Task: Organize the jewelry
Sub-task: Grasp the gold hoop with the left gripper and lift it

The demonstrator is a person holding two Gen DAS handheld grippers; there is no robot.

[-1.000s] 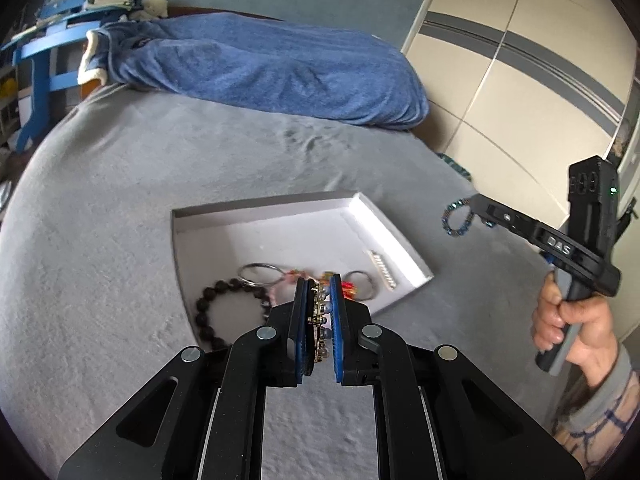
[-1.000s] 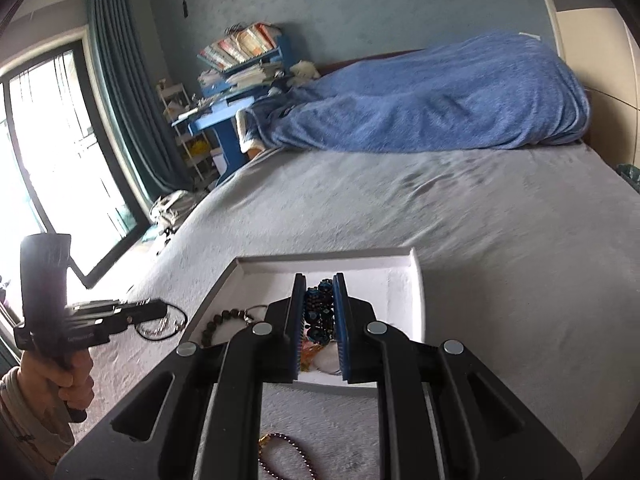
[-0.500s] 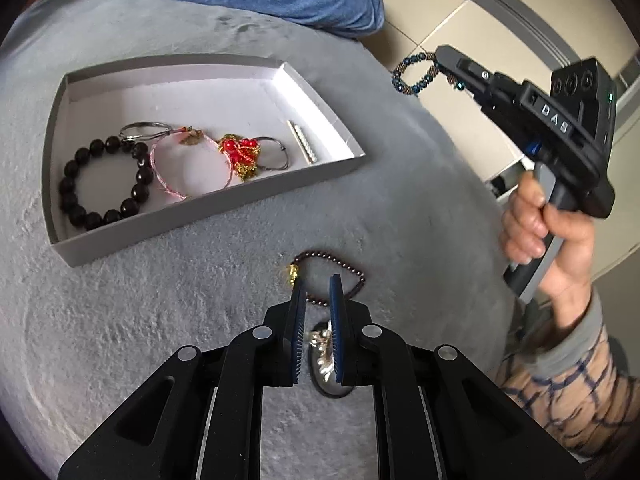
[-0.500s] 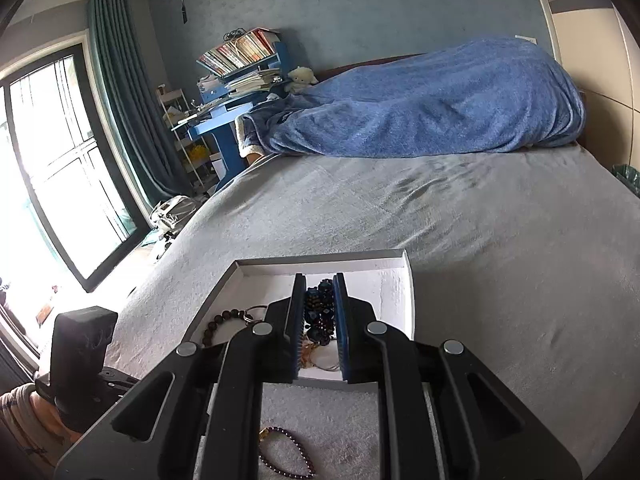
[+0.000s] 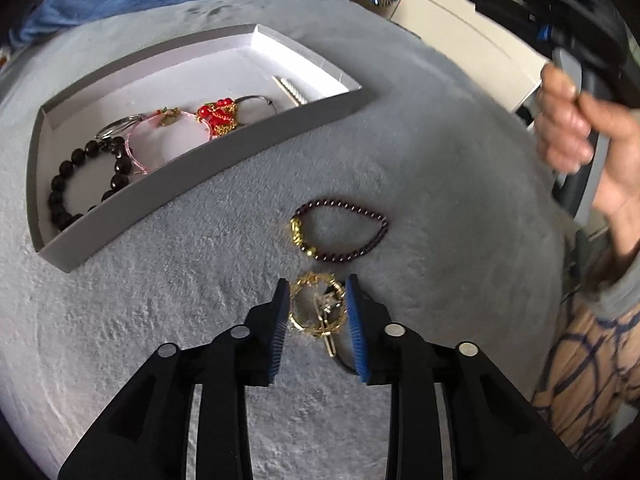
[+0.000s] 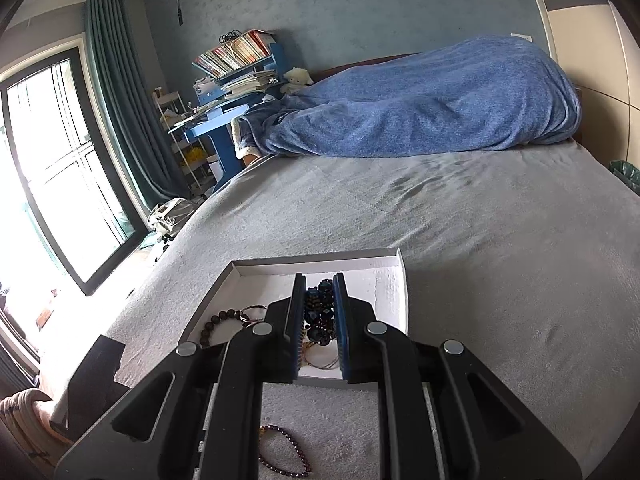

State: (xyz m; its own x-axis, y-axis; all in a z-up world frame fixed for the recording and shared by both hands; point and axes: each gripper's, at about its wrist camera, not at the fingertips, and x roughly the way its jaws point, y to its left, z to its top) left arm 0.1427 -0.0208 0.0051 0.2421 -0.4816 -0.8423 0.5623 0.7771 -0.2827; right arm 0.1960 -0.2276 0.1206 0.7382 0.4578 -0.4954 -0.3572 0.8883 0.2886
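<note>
While left gripper point(image 5: 318, 312) jaws, just opening, straddle gold chain point(image 5: 318, 312) on bed point(image 5: 160, 320) | right gripper point(image 6: 320, 320) clenched on blue beads point(image 6: 320, 312) over tray point(image 6: 394, 292) | risk: loose links slip, snag blanket.

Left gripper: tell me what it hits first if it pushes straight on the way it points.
Probably the gold chain bracelet lying between the open left gripper fingers on the grey bedspread; depth is uncertain.

Left gripper point(image 5: 318, 316): jaws just opening, gold chain bracelet point(image 5: 316, 312) between, untouched
Ahead: dark garnet bead bracelet point(image 5: 340, 236) on grey blanket point(image 5: 160, 300)
Ahead-left: grey cardboard tray point(image 5: 160, 184), jewellery inside
</note>
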